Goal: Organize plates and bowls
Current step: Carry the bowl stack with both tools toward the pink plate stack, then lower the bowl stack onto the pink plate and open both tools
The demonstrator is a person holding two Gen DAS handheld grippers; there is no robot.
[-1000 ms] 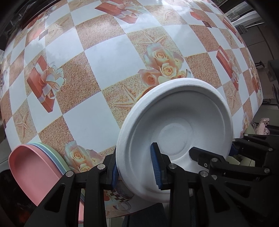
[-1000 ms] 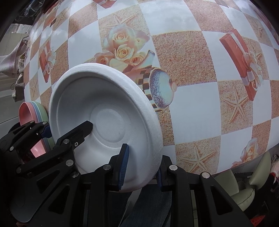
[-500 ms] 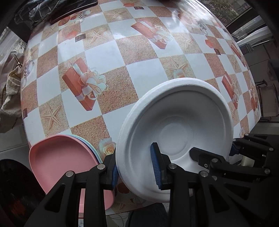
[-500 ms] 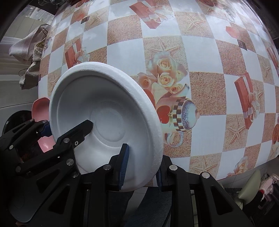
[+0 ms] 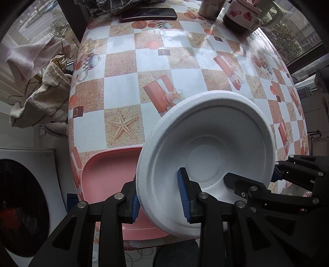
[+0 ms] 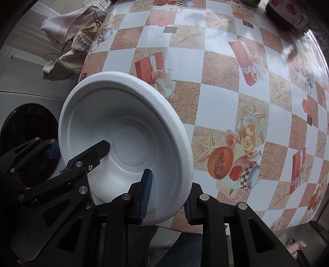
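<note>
The table, covered in a checked cloth printed with starfish, gift boxes and roses, fills most of both my views and curves away toward the upper right of each frame. Off its left edge, in the lower left of the left wrist view, stands a white appliance with a dark round door, and above it pale cloths hang in a heap. Next in size is the white bowl, which I hold up off the table, tilted with its hollow facing my cameras; it sits in the lower middle of the left wrist view and in the lower left of the right wrist view. My left gripper is closed on its rim at the lower left, one blue pad inside the bowl and the other behind the outer wall. My right gripper is clamped the same way on the opposite rim, with a blue pad inside and its partner outside. Below and left of the bowl in the left wrist view, a pink plate lies at the table's near edge. At the far top of that view are a dark phone and a mug with red printing.
</note>
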